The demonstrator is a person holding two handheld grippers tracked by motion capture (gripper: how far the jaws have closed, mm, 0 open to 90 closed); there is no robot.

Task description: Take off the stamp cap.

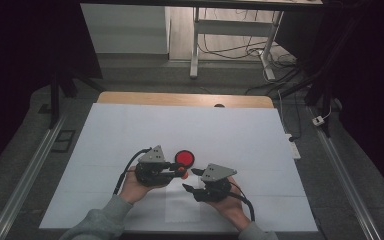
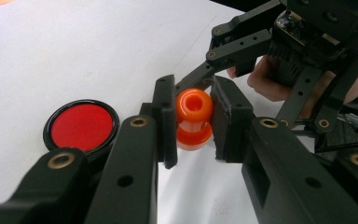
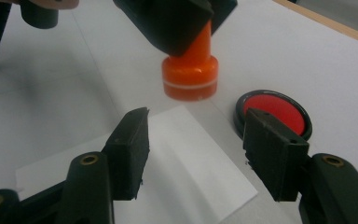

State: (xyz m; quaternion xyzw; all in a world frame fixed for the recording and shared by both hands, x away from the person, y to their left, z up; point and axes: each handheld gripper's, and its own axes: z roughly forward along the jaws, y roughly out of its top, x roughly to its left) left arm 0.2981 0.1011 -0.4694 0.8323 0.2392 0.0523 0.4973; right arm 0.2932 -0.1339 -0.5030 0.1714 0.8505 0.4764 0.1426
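Presently the left gripper stands clamped on an orange spool-shaped piece, its jaws pressing the piece's narrow waist and holding it just clear of the white table cover; the right gripper stands apart from it, jaws parted with nothing between them, aimed at the piece's broad lower flange; beside the piece lies a red disc in a black rim, and beneath the right gripper a white paper sheet. In my judgement the step in hand is a two-handed hold; the next move calls for bringing the open jaws up square around the flange before closing. The left gripper view shows the piece's hollow top and both pads in contact; the right gripper view shows the flange's pale seam; the high view shows the piece between both hands, near the cover's front edge.
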